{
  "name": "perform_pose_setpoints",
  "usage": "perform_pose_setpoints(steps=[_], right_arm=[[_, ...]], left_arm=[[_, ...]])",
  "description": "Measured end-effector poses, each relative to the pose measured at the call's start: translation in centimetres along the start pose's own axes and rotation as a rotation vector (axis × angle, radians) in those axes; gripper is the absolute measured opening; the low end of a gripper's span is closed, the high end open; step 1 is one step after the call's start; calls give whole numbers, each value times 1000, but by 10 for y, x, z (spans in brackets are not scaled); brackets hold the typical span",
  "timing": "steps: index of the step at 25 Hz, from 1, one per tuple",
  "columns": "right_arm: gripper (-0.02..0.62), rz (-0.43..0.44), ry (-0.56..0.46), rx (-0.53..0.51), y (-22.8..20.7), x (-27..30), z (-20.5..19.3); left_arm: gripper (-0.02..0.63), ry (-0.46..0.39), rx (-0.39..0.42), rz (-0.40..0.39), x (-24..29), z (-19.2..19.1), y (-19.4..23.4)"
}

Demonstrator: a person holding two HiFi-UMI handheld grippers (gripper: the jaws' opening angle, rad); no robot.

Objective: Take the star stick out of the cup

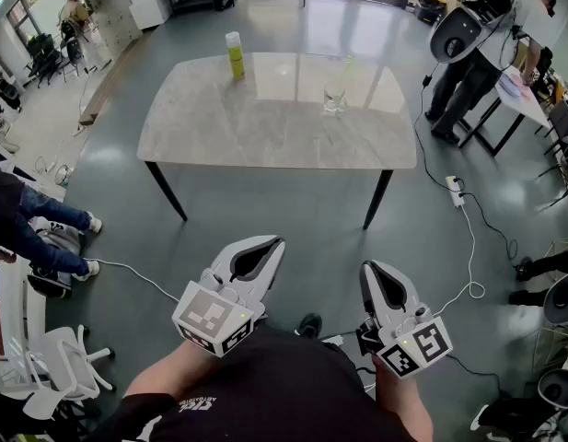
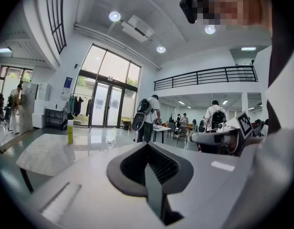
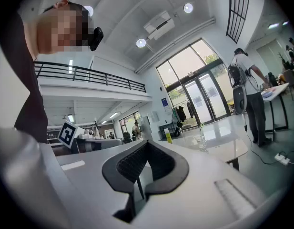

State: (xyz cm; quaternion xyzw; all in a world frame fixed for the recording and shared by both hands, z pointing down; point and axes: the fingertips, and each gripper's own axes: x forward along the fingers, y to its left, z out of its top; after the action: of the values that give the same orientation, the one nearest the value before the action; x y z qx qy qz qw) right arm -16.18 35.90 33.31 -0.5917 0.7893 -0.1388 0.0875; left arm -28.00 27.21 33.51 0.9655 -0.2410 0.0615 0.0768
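A clear glass cup (image 1: 335, 100) stands on the far right part of the marble table (image 1: 265, 127), with the pale green star stick (image 1: 346, 68) upright in it. Both grippers are held low and close to the person's body, far short of the table. My left gripper (image 1: 272, 243) points toward the table with its jaws shut and nothing in them. My right gripper (image 1: 368, 270) is likewise shut and empty. In the left gripper view the cup (image 2: 110, 140) is small and distant. The right gripper view shows the cup (image 3: 202, 143) and the stick (image 3: 201, 127) far ahead.
A yellow-green bottle (image 1: 234, 55) stands at the table's far left. A person with a backpack (image 1: 477, 35) stands by another table at the right. A power strip (image 1: 457, 191) and cables lie on the floor right of the table. At the left are seated legs (image 1: 40, 233) and a white chair (image 1: 44, 357).
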Motion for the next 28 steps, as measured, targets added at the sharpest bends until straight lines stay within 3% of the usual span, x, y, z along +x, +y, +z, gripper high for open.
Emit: perform_pose_setpoints(steps=[16, 28], right_arm=[[14, 27, 5, 29, -43, -49, 2], [15, 10, 16, 99, -84, -52, 2]], left_arm=[[2, -29, 5, 37, 31, 2, -47], [2, -19, -4, 53, 61, -3, -44]])
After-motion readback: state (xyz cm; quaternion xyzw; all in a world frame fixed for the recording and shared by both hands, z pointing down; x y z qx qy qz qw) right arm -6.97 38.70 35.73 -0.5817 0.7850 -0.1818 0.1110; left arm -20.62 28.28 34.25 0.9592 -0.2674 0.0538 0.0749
